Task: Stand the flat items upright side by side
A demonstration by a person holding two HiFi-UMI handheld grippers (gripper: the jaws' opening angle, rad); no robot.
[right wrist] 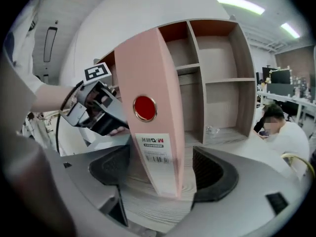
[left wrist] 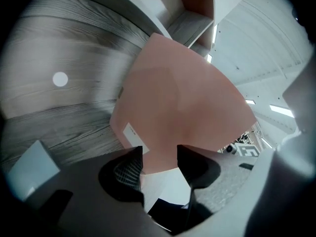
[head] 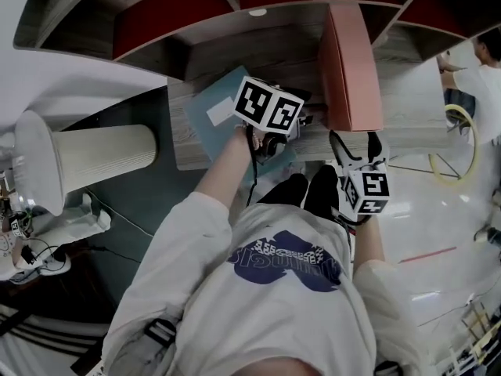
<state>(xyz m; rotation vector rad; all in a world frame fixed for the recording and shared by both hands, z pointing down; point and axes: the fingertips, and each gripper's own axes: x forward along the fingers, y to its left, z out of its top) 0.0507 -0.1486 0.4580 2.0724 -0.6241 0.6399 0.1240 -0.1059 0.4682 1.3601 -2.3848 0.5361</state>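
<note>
A pink binder stands upright on the wooden shelf board, its spine toward me. In the right gripper view its spine carries a red disc and a barcode label. It stands between the jaws of my right gripper, which is open, with a gap on the right side. My left gripper is to the binder's left, open, and faces the broad pink side. A teal flat folder with a white label lies on the board under my left arm. Its corner shows at lower left.
The shelf unit's open compartments rise behind the binder, with red backs. A white pleated lamp lies on the floor to the left. To the right sits a person in white, with a yellow hoop nearby.
</note>
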